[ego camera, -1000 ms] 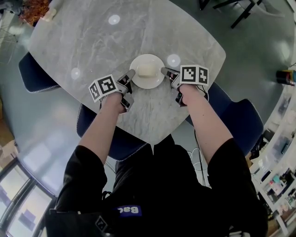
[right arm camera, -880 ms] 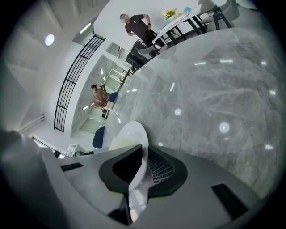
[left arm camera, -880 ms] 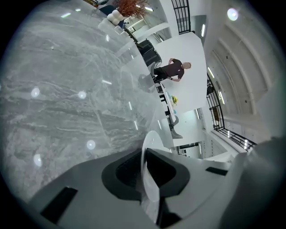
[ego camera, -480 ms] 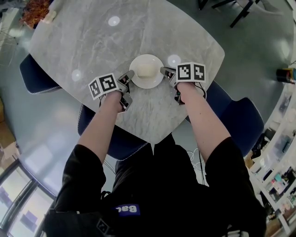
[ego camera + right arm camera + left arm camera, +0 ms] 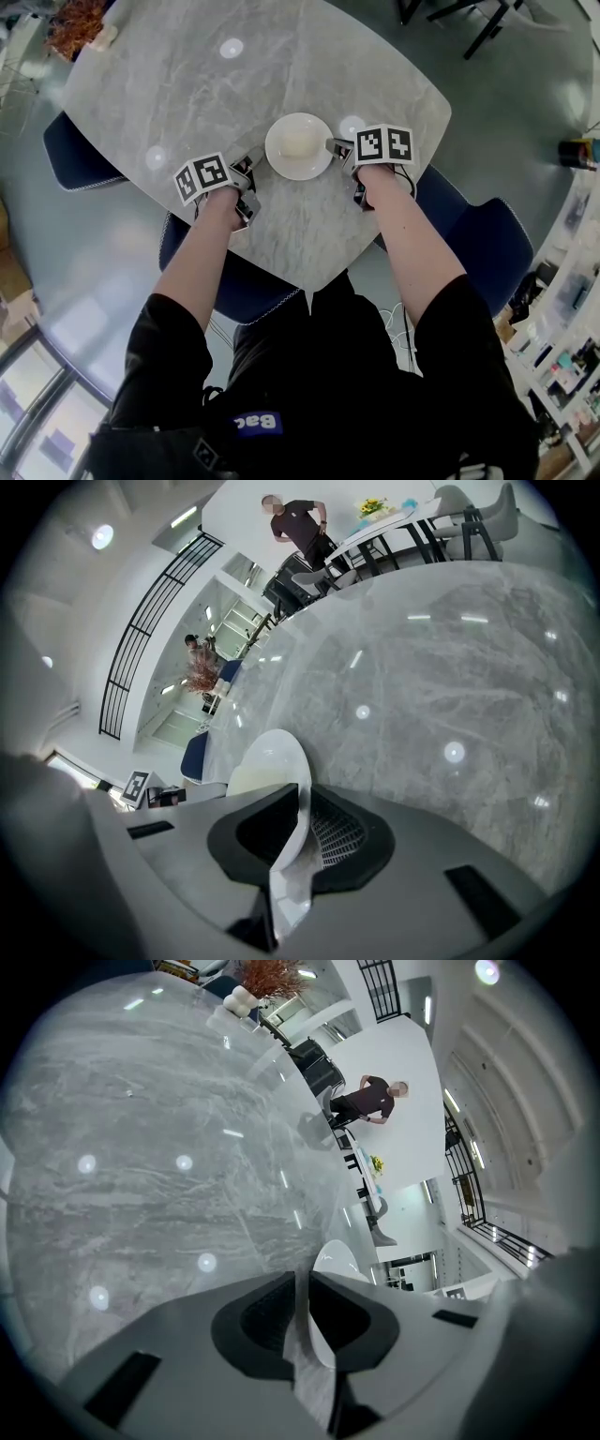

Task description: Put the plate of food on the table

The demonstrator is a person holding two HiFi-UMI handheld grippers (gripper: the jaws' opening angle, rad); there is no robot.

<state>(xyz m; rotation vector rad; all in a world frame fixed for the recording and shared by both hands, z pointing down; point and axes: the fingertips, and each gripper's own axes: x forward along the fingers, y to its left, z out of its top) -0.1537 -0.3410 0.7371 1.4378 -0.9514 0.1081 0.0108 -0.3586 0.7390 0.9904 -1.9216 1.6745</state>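
I'm watching the plate [image 5: 300,170] sitting flat on the grey marble tabletop [image 5: 187,84], between my two tools, with a pale lump of food [image 5: 297,142] lying in its middle.

The right tool [image 5: 335,145] is clenching the plate by the rim nearest to it. In the right gripper view the white rim is running straight down the slot between the two jaws, and they are holding it from both sides (the food is showing just past the left jaw there).

The left tool [image 5: 253,161] is lying just beside the plate's opposite edge, its jaws only a thin slit apart. In the left gripper view that slit is showing mostly tabletop. The plate's rim is lying just ahead of the tips, off toward the right jaw. I'm reading this tool as released and gripping nothing, though I cannot tell whether its tips are touching the rim.

Both forearms are reaching over the near corner of the tabletop. A dark blue chair [image 5: 70,155] is standing tucked under the edge out to the left of the left tool, and another [image 5: 483,239] is standing behind the right tool. Far ahead of the left tool, a bunch of reddish dried plant [image 5: 70,23] is sitting at the tabletop's far corner. A person in a dark top [image 5: 370,1101] is standing well beyond the tabletop.
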